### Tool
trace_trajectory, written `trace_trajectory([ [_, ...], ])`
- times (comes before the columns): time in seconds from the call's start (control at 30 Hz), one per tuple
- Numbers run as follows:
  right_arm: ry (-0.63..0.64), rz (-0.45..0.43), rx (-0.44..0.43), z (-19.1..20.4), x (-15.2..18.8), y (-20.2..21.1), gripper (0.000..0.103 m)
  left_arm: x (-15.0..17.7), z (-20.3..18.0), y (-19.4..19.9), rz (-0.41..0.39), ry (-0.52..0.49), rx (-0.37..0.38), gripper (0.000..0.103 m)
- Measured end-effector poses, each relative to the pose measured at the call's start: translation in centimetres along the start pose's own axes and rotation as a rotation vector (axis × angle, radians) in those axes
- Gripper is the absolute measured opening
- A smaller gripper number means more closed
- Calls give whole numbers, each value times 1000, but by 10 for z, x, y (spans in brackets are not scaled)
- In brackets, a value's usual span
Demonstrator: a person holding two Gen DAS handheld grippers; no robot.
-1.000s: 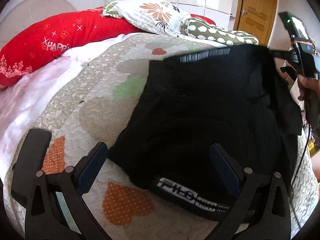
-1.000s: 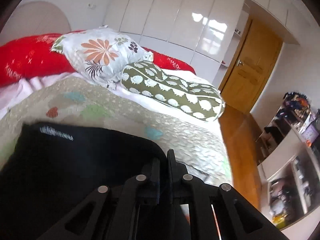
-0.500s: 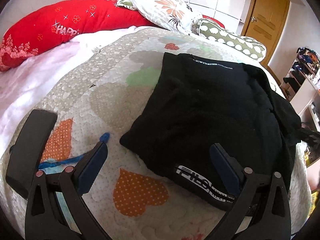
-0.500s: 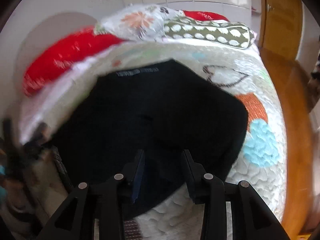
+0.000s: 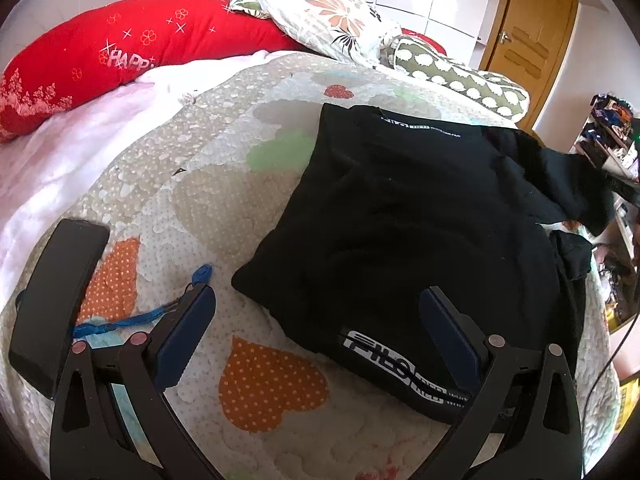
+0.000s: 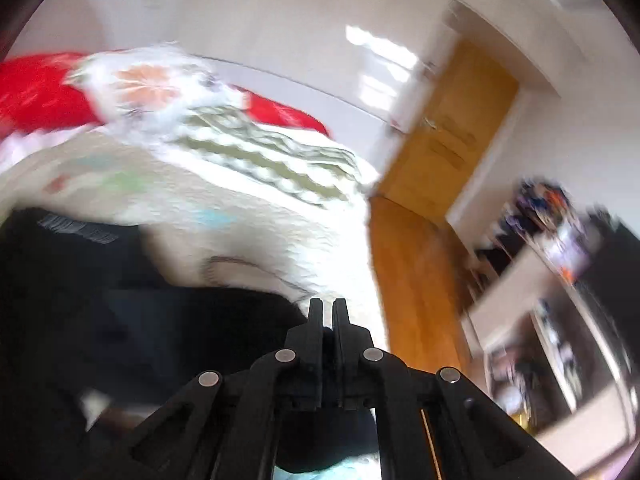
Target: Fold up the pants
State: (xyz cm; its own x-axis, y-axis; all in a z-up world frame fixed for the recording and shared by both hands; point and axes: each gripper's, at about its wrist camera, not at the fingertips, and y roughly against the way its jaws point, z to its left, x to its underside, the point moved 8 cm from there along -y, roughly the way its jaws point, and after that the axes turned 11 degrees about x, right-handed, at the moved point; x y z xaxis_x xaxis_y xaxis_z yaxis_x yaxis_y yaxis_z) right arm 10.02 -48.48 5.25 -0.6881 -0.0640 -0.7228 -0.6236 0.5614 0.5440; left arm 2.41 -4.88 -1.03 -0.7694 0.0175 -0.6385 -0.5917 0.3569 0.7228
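Pants (image 5: 408,240), black, folded, lying toward the bed's (image 5: 224,184) right edge (white lettering on waistband); left claw (image 5: 316,336) released above them; right claw (image 6: 327,312) clenched, pinching black cloth.

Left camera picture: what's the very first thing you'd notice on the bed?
The black pants, folded into a dark block with white lettering, lie in the middle of the pale heart-patterned quilt. Behind them a long red pillow stretches across the head of the bed, beside a flowered pillow.
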Motion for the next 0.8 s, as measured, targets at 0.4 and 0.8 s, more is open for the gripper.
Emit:
trace_trajectory([
  [0.4, 100, 139, -497, 90, 77, 78, 47, 5, 2, -4, 16, 25, 1, 102],
  [0.8, 22, 100, -458, -32, 143, 135, 3, 2, 13, 8, -5, 81, 43, 102],
])
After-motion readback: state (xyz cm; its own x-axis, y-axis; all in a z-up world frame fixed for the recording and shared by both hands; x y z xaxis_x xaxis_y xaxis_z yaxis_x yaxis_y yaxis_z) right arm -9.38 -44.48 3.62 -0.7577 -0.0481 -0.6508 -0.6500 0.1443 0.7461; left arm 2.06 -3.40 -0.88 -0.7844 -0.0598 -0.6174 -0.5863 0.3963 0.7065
